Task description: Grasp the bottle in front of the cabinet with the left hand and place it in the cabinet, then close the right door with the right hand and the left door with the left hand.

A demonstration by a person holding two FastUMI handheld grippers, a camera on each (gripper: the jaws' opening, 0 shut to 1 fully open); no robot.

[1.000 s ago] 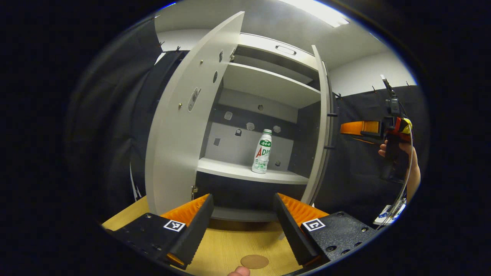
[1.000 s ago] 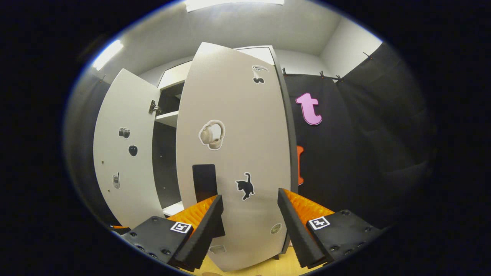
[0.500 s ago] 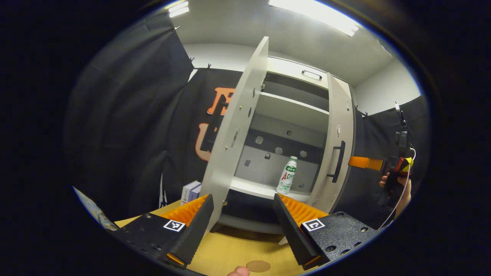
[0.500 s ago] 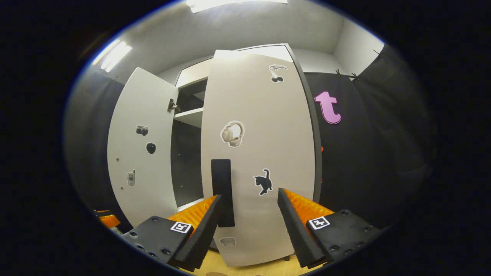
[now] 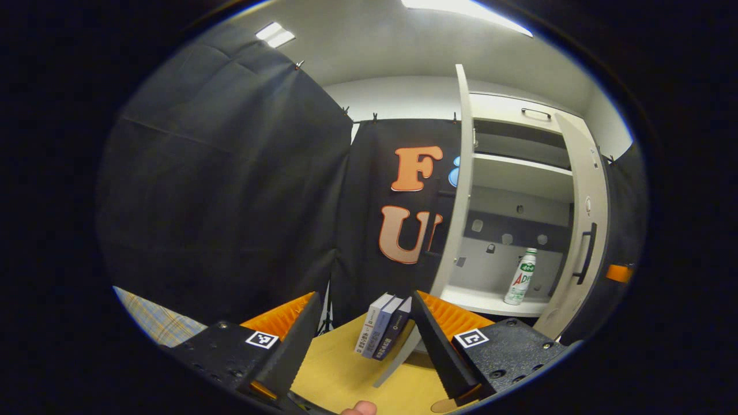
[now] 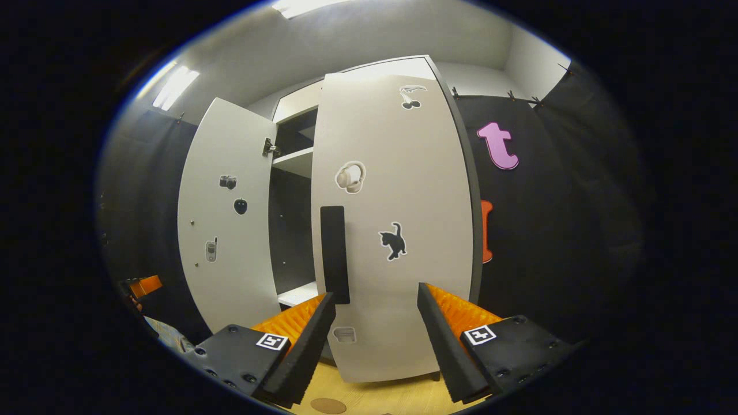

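Both grippers' fingers are spread, empty; right door is swinging nearly shut, left gripper is retreating from left door.

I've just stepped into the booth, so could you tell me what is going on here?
A person with a gripper in each hand is putting a bottle away in a cabinet. It already stands upright on a shelf inside. The open, empty right gripper faces the nearly shut right door. The left door stands wide open, with the left gripper open and empty.

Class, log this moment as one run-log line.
bottle: on cabinet shelf | right door: nearly shut | left door: open | grippers: both open, empty
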